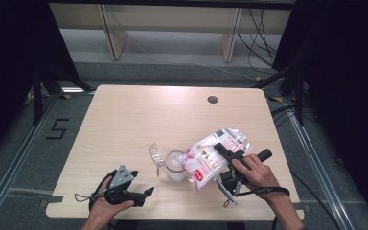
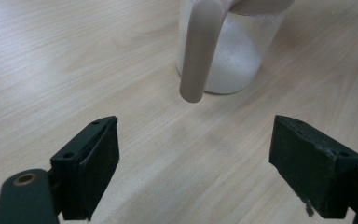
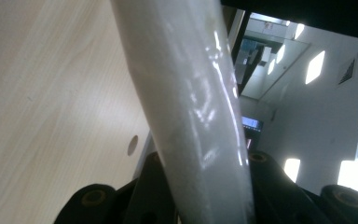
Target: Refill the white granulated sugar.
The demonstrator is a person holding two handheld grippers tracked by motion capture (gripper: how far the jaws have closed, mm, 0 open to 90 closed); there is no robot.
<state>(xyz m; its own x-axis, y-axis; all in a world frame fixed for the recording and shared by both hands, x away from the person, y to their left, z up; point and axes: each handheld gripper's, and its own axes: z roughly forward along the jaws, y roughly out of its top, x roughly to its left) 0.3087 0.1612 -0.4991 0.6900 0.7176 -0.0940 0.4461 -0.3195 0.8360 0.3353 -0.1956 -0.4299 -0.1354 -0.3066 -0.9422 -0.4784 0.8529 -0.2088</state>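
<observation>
Two grippers share the pour: right gripper (image 1: 223, 160) jaws clamp the tilted bag (image 1: 210, 157) over the jug (image 1: 175, 165); left gripper (image 1: 146, 192) jaws gape, empty. Next, probably tilt further.

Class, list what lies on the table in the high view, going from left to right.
Left gripper → small clear plastic piece → jug of white powder → tilted bag → right gripper, clamped on the bag.

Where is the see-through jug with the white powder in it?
In the high view the clear plastic jug stands near the table's front edge, between the two grippers, right under the tilted white-and-pink bag.
</observation>
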